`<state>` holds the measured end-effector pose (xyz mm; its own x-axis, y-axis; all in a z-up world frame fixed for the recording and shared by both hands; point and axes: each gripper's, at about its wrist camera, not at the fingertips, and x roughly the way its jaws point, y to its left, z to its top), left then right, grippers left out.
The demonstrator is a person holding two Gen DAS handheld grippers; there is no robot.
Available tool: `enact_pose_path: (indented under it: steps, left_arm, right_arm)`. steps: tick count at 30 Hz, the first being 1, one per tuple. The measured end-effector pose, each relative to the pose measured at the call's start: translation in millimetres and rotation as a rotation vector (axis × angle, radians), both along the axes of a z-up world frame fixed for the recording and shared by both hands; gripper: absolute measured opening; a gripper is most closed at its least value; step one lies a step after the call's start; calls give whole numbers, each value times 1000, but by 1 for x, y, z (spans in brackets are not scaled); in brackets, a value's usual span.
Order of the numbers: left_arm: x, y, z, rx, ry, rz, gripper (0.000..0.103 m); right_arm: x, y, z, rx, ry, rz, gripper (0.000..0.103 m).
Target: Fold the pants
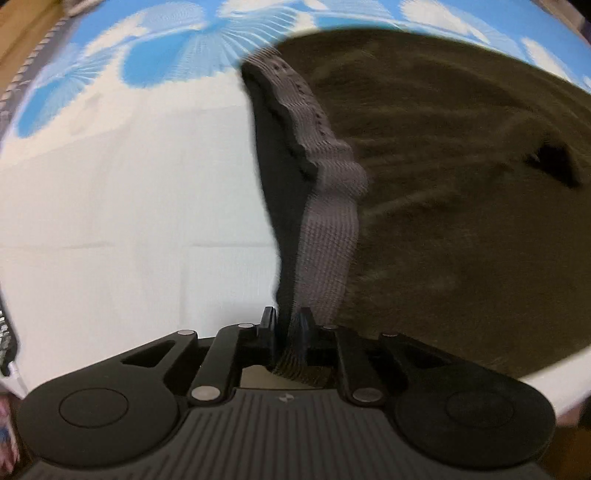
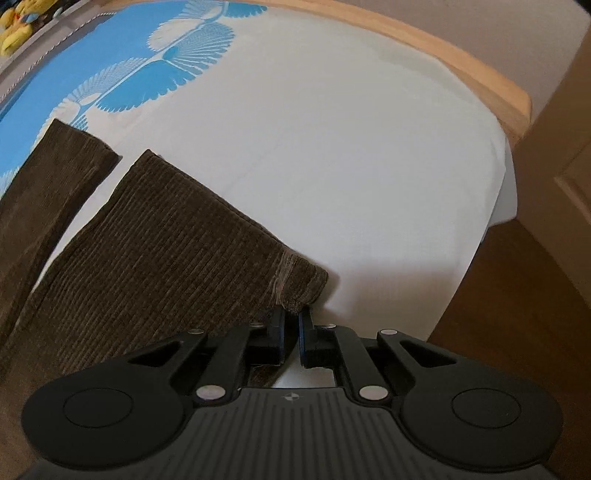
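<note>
Brown corduroy pants lie on a bed with a white and blue sheet. My left gripper is shut on the grey ribbed waistband and holds that edge raised off the sheet. In the right wrist view two pant legs run off to the left, the near leg and the far leg. My right gripper is shut on the hem corner of the near leg, at the sheet.
The bed's wooden frame curves along the far and right side. A wooden floor and a door lie to the right. Yellow plush toys sit at the far left corner.
</note>
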<state>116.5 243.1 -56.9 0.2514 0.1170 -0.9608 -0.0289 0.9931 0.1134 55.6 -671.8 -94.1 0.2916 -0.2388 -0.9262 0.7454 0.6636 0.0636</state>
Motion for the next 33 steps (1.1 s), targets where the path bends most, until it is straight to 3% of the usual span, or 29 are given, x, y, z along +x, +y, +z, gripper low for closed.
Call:
enact_pose_path:
  steps: [3, 6, 7, 9, 12, 13, 20, 23, 29, 33]
  left_arm:
    - [-2, -9, 26, 13, -156, -34, 17]
    - [-6, -29, 32, -102, -181, -153, 26]
    - [-7, -38, 29, -118, -165, -201, 28]
    - [-8, -58, 12, -120, -87, -311, 43]
    - [-12, -71, -26, 12, 101, -371, 43]
    - [-12, -72, -27, 18, 99, -387, 43]
    - [4, -61, 25, -100, -138, -241, 51]
    - [16, -57, 34, -81, -206, -183, 58]
    - [31, -44, 58, -72, -390, -39, 58]
    - [45, -38, 74, -102, -440, 55, 58]
  right_arm:
    - [4, 7, 9, -70, 11, 8, 18]
    - [12, 20, 25, -185, -32, 85, 24]
    - [15, 24, 28, -208, -50, 107, 26]
    - [20, 32, 36, -224, -97, 142, 27]
    - [26, 40, 45, -187, -162, 164, 27]
    - [29, 43, 48, -174, -183, 169, 26]
    - [45, 77, 76, -144, -338, 232, 26]
    - [56, 100, 89, -145, -390, 296, 26]
    - [82, 157, 109, -207, -460, 462, 26]
    - [97, 195, 120, -227, -493, 549, 30]
